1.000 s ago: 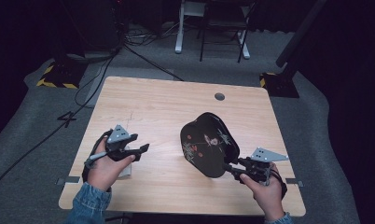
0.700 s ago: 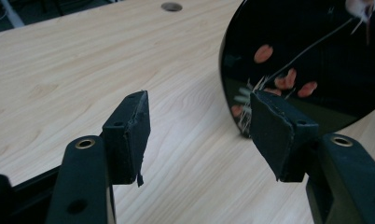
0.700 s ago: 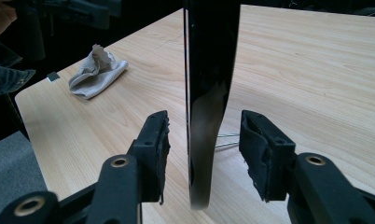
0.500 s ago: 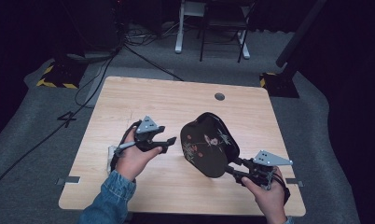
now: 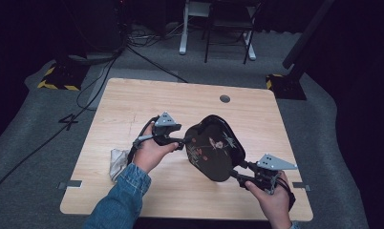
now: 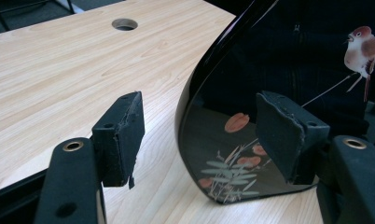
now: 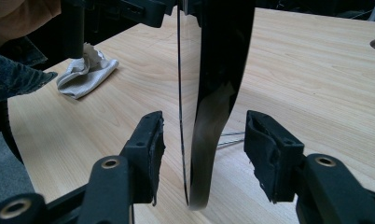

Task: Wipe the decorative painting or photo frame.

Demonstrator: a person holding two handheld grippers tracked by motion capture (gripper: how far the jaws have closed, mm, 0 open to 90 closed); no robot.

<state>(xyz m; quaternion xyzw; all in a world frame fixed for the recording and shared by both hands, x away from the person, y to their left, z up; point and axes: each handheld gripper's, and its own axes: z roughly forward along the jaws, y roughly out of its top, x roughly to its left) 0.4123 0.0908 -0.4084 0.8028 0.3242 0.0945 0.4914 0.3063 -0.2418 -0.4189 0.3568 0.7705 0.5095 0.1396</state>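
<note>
Tray (image 5: 214,152) stood on edge mid-table, both grippers at its rim, jaws apart

Black lacquer tray w/ bird and flower painting sits tilted near the front of the table (image 5: 133,102). Left gripper (image 5: 183,140) reaches in from its left side, jaws wide, rim between them, not clamped. Right gripper (image 5: 239,171) at lower right edge, jaws also open astride the rim. Both forearms come up from the near edge; crumpled cloth (image 5: 116,162) lies by left sleeve

Black hand-held gripper (image 5: 180,140) (grey triangular plate), denim sleeve (image 5: 121,198).
</note>
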